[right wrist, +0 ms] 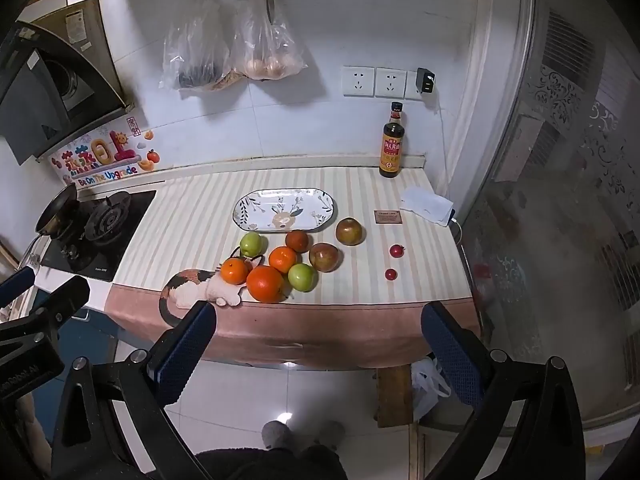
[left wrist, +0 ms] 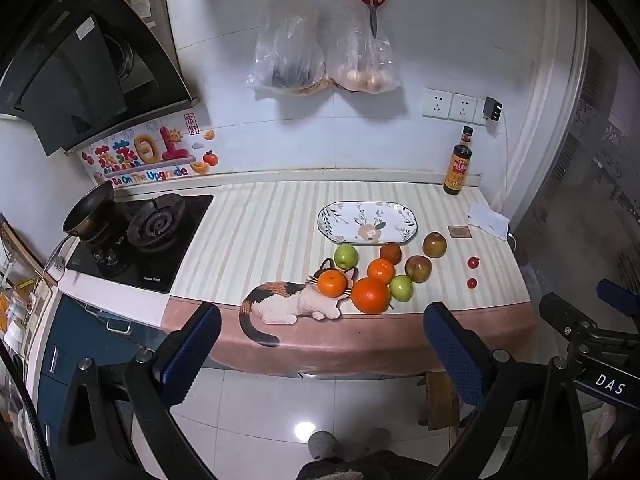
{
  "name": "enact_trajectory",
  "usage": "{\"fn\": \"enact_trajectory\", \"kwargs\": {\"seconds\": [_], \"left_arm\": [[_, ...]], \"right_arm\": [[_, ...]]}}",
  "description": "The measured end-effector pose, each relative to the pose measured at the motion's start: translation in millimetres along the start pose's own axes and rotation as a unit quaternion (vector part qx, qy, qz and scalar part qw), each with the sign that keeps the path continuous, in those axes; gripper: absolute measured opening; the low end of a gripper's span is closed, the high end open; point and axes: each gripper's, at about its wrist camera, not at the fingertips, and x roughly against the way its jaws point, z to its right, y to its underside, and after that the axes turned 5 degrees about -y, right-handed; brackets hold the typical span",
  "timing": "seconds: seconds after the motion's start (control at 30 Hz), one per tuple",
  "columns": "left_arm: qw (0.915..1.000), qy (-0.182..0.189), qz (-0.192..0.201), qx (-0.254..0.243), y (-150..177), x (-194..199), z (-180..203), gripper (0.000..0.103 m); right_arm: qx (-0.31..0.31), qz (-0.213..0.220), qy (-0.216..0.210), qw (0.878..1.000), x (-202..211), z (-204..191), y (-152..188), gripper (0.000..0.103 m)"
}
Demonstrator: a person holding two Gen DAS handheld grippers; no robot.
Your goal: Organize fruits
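We hold the left gripper [left wrist: 322, 344] and right gripper [right wrist: 316, 342] with fingers wide and empty, short of the counter [right wrist: 192, 220]. The fruits [right wrist: 276, 264] cluster just before the plate [right wrist: 284, 210], touching nothing of it. A bottle [right wrist: 392, 148] stands behind the plate, by the wall.

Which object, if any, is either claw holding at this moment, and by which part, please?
Nothing is held. The left claw and the right claw are both wide open with nothing between their pads, short of the counter. The fruits lie untouched beside the plate.
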Motion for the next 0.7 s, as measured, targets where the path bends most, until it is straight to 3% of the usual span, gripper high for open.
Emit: {"fn": "enact_trajectory", "kwargs": {"seconds": [0.7], "left_arm": [[1.0000,0.001,0.001,-0.002,-2.7,-3.7,-2.2,0.103]], "right_arm": [[-0.002,0.002,0.000,1.000,-3.8,-0.1,-6.9,0.103]]}}
